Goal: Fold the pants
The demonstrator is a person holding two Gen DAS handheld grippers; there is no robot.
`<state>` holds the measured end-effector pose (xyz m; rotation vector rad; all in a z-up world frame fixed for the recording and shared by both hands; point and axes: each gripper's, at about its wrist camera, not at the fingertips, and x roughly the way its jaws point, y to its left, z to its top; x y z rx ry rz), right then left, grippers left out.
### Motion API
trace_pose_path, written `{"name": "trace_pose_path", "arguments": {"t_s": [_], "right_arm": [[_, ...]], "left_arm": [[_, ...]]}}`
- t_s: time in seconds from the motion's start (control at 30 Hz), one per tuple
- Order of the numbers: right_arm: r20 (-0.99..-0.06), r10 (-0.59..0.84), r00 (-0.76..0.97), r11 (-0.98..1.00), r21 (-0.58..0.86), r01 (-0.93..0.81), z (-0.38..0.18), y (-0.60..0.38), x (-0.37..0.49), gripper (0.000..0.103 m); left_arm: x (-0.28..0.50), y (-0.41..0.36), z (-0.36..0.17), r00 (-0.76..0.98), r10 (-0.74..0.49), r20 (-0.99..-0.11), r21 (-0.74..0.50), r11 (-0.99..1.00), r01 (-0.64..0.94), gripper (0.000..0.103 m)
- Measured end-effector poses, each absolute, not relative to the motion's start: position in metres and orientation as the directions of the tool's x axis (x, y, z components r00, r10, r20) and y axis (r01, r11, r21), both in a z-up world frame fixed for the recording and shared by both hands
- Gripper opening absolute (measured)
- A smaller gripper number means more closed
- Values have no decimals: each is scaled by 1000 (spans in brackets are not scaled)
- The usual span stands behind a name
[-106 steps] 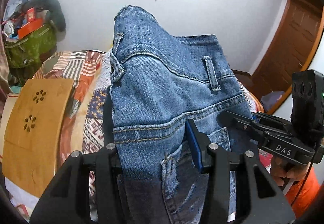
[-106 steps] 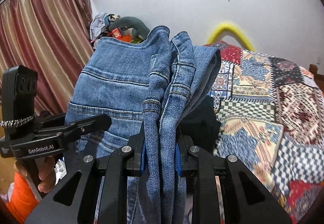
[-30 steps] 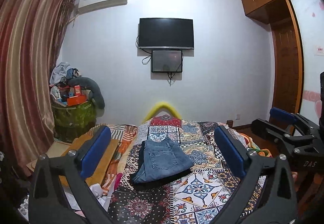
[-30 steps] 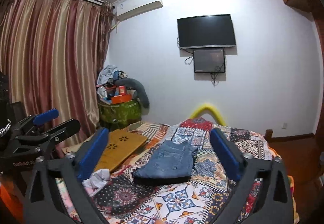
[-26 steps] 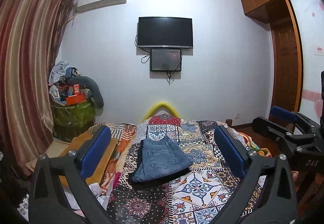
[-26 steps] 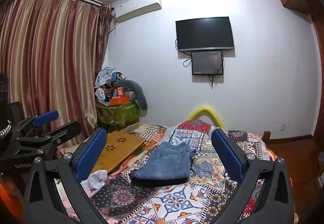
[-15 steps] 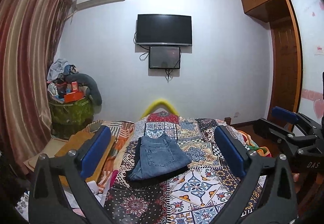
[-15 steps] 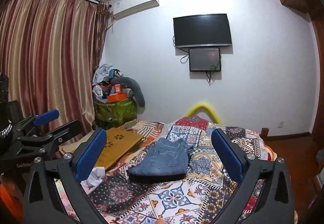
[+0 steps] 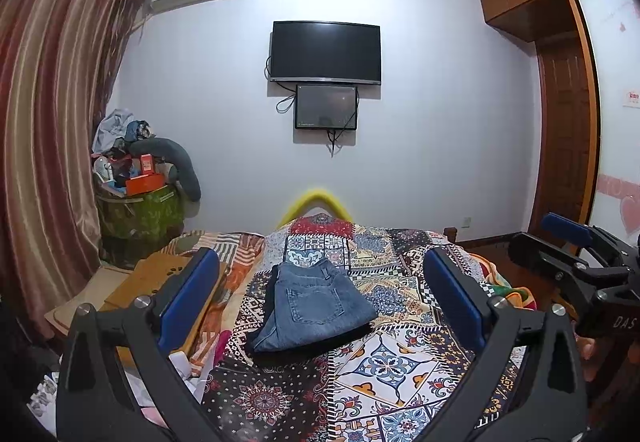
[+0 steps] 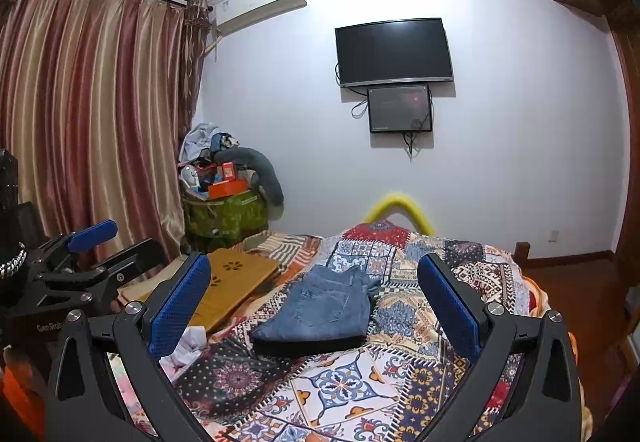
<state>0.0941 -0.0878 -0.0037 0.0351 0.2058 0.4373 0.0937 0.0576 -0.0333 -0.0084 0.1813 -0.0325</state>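
Note:
The blue jeans lie folded in a compact stack on the patterned bedspread, back pocket up, on top of a dark folded garment. They also show in the right wrist view. My left gripper is open and empty, held well back from the bed. My right gripper is open and empty too, also far back. The right gripper shows at the right edge of the left wrist view, and the left gripper at the left edge of the right wrist view.
A wooden lap desk lies on the bed's left side, with white crumpled cloth near it. A cluttered green bin stands in the corner by the curtains. A TV hangs on the far wall. A wooden door is at right.
3.5 s ago both grippers were shut on the jeans, held up. Since then they let go, opened and drew back. Over the last second the views have only drifted slightly.

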Motion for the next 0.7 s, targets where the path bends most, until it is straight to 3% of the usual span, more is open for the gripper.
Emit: {"name": "trace_pose_path", "arguments": {"t_s": [0.7], "right_arm": [[-204, 418, 885, 908, 82, -410, -3, -89, 97, 103]], "left_arm": [[100, 59, -38, 978, -45, -204, -23, 999, 41, 103]]}}
